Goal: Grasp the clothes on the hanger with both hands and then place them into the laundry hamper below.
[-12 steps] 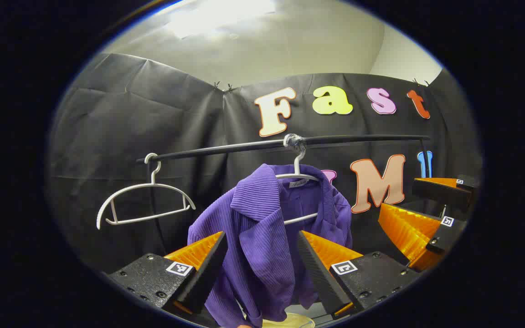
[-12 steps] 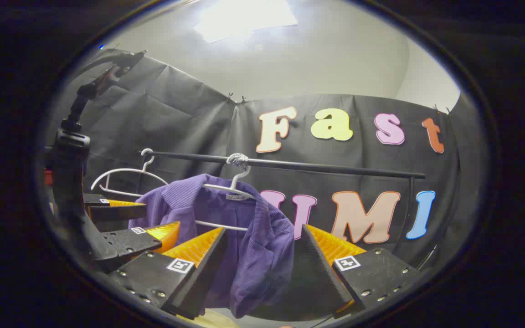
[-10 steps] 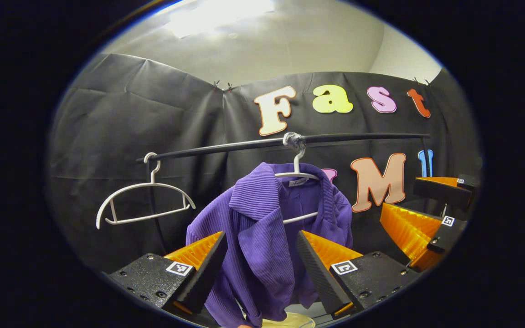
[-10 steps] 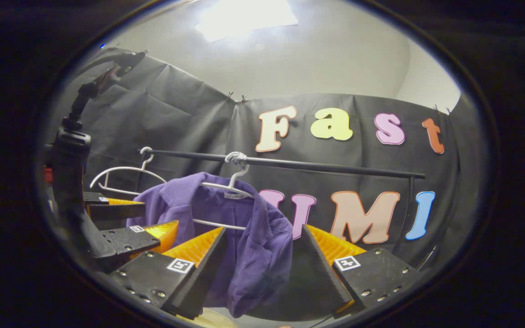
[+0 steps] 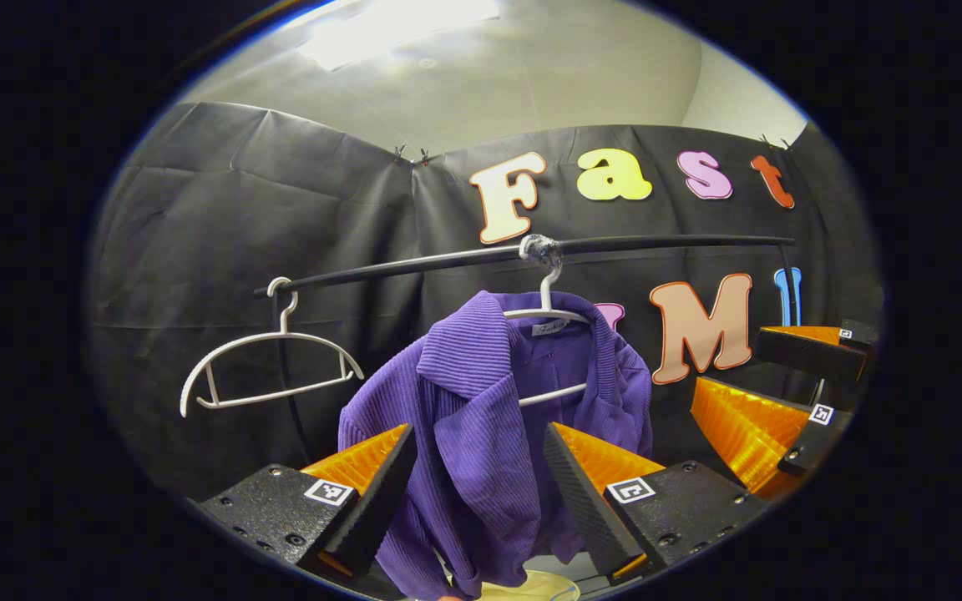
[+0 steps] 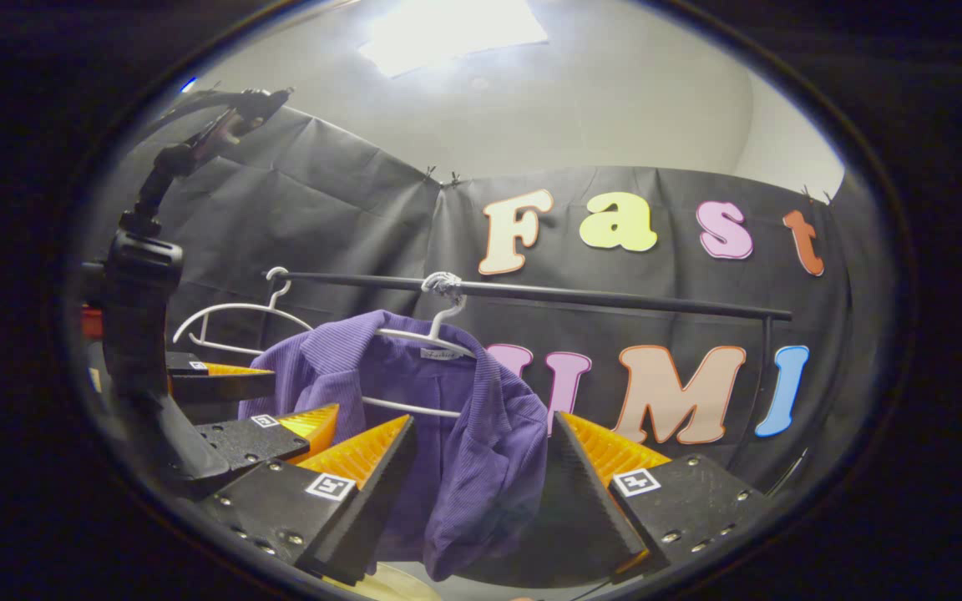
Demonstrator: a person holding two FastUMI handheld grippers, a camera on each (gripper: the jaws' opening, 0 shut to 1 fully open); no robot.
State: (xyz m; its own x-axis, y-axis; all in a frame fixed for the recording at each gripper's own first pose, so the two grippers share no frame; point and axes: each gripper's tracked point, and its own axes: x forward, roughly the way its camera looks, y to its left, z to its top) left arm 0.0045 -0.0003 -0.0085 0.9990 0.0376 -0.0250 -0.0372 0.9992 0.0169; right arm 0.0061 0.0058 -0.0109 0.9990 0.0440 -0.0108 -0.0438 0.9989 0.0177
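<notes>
ribbed purple shirt (image 5: 481, 434) on thin white hanger (image 5: 546, 315), between both tools' spread fingers, ungripped

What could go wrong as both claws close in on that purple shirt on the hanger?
The purple shirt still hangs on its white hanger, whose hook is wrapped onto the rail; pulling down hard may drag the rail. Both the left claw and the right claw are open around loose front fabric, so a grip might catch only one layer and slip.
</notes>
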